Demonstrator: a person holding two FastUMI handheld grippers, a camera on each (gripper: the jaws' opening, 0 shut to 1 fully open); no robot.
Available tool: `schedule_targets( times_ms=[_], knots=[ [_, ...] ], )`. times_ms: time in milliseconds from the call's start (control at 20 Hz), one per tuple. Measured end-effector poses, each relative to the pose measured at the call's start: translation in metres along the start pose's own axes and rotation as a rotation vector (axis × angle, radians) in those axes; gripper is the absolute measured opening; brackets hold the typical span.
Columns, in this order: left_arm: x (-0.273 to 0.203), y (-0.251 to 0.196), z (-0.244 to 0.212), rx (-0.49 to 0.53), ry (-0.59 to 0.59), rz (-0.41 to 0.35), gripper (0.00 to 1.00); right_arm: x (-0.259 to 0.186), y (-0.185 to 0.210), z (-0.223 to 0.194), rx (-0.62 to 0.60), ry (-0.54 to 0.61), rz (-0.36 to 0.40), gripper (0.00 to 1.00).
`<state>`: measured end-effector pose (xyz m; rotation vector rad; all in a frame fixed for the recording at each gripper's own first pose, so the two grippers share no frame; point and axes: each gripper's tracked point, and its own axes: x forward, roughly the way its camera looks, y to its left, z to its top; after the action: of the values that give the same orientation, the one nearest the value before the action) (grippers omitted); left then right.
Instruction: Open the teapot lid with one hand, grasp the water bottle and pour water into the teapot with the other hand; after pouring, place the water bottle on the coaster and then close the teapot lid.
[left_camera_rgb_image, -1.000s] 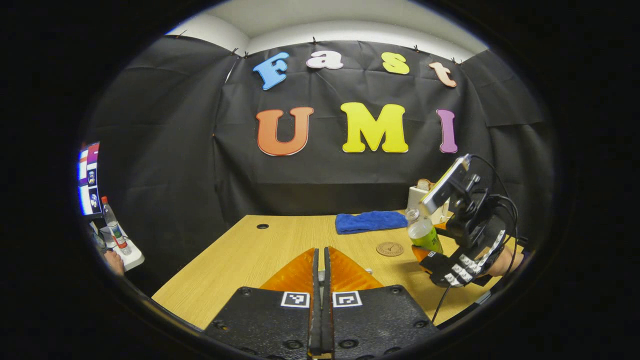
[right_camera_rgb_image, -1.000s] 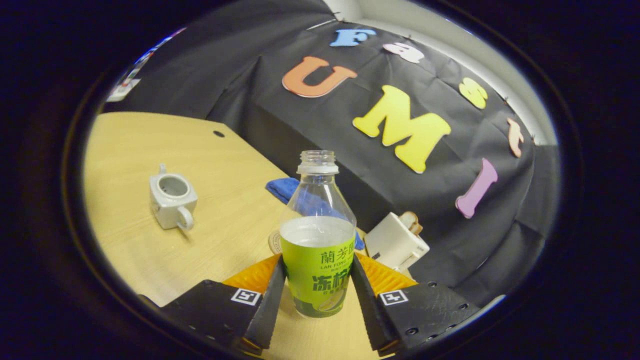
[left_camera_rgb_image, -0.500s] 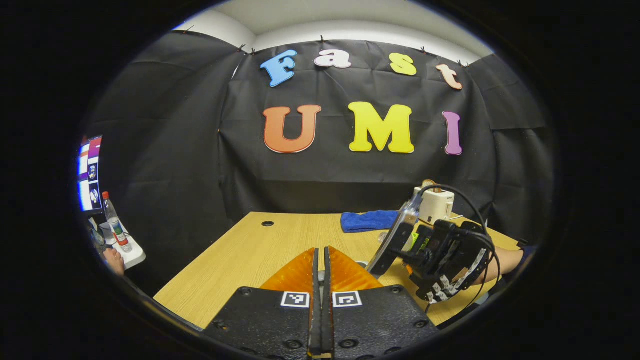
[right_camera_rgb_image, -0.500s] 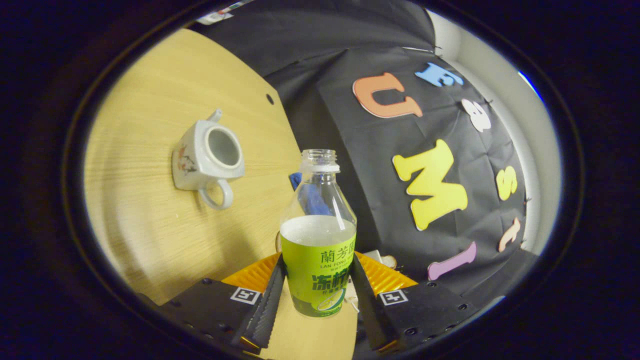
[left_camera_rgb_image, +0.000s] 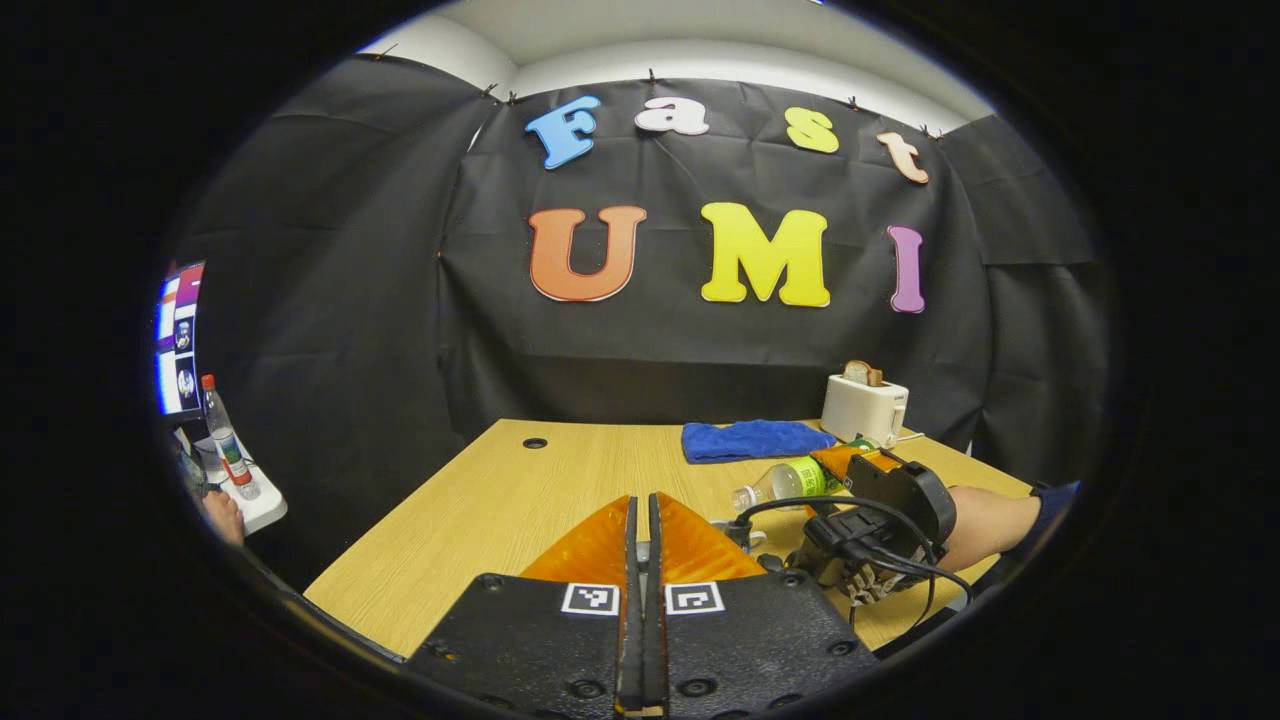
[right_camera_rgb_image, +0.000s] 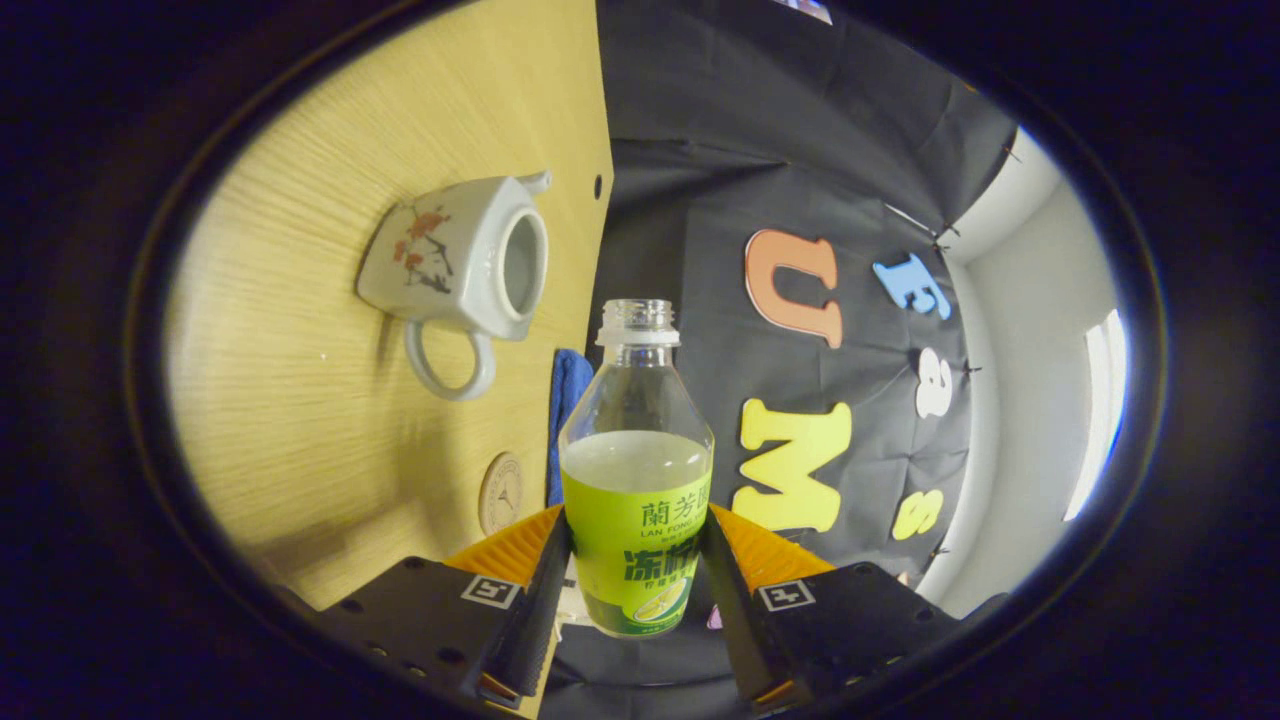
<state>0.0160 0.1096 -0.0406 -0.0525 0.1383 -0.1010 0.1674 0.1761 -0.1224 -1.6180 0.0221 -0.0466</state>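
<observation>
Nearest, in the left gripper view: left gripper (left_camera_rgb_image: 642, 600) with fingers pressed together, hardly any gap. Cannot tell whether something thin is pinched there.

In the right gripper view: right gripper (right_camera_rgb_image: 636, 560) clamped on the water bottle (right_camera_rgb_image: 637, 480), one finger on each side of the label. No cap on the neck; filled to about the top of the label. From the left gripper view, held above the table (left_camera_rgb_image: 520, 500) and tipped almost flat.

A little beyond and to the side of the neck: teapot (right_camera_rgb_image: 455, 260), standing on the wood, mouth uncovered. Probably at the start of the pour, with no stream visible yet.

Risks, as a judgement:
- Mouth of the bottle not yet over the opening, so water on the table if tipped further now.
- Small opening, so splashing with too fast a tilt.
- Smooth label, so possible slipping in the grip while tilted.

Near the right gripper's fingers: round coaster (right_camera_rgb_image: 500, 493), lying free. Further: blue cloth (left_camera_rgb_image: 752, 440), then a white toaster (left_camera_rgb_image: 864, 408) at the far edge.

Light wooden surface with a small cable hole. Black cloth walls around, pale ceiling above, a lit screen (left_camera_rgb_image: 178, 340) far off at one side.
</observation>
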Motion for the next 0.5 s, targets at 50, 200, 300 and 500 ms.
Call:
schedule_targets(
  times_ms=[50,200,300,500],
  knots=[
    [-0.001,0.0,0.001,-0.001,0.0,0.0,0.03,-0.001,-0.002,0.003,-0.031,-0.011,-0.019,0.71],
    [0.0,0.0,0.0,-0.003,-0.001,-0.002,0.03,0.0,-0.007,0.005,-0.132,-0.04,-0.077,0.72],
    [-0.001,0.0,0.001,-0.005,-0.001,-0.007,0.03,0.001,-0.011,0.004,-0.165,-0.047,-0.106,0.71],
    [-0.001,-0.001,0.001,-0.005,0.0,-0.012,0.03,0.005,-0.019,0.005,-0.244,-0.073,-0.14,0.72]
  ],
)
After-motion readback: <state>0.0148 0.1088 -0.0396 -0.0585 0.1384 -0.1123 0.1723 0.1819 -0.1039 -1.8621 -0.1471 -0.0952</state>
